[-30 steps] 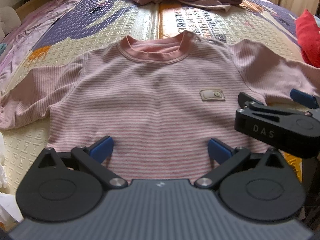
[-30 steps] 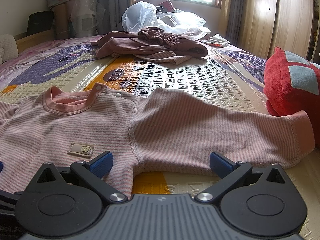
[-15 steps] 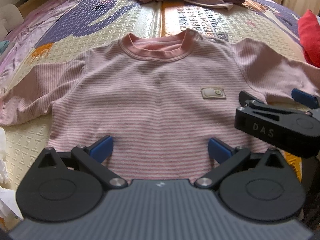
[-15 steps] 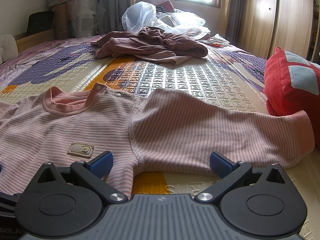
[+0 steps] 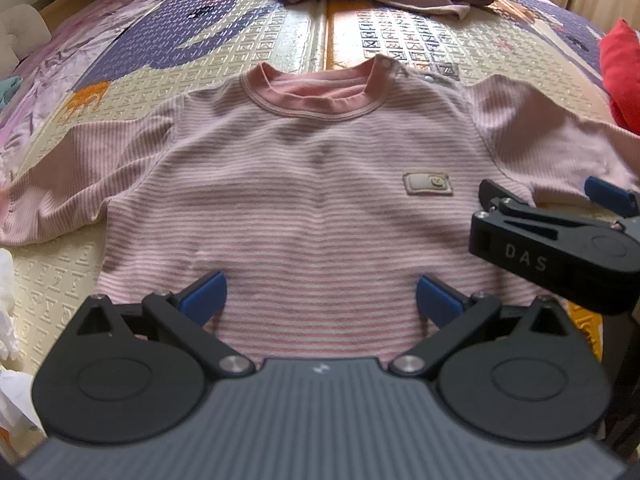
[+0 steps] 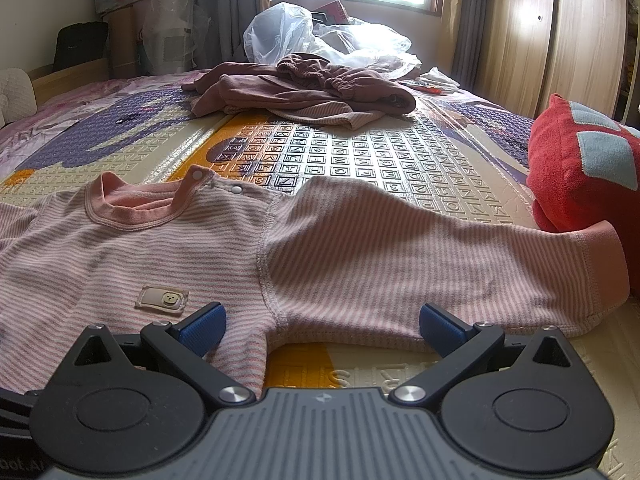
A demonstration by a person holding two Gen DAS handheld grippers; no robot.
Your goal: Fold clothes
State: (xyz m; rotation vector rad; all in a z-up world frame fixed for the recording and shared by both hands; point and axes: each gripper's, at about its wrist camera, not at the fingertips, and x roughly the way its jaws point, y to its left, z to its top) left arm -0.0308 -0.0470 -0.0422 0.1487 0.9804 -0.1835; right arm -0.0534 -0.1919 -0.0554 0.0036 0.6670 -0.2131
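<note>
Striped shirt (image 5: 312, 208) lies flat, front up, on the patterned mat (image 5: 280, 40) of the bed. In the left wrist view the left hand-held gripper (image 5: 320, 300) has moved a little forward over the hem since a second ago; its jaws stand wide apart, grasping nothing. In the right wrist view nothing has changed: the right hand-held gripper (image 6: 322, 322) hangs released at the armpit, the sleeve (image 6: 440, 264) spread toward the red cushion (image 6: 580, 172). I judge the folding is not begun.
</note>
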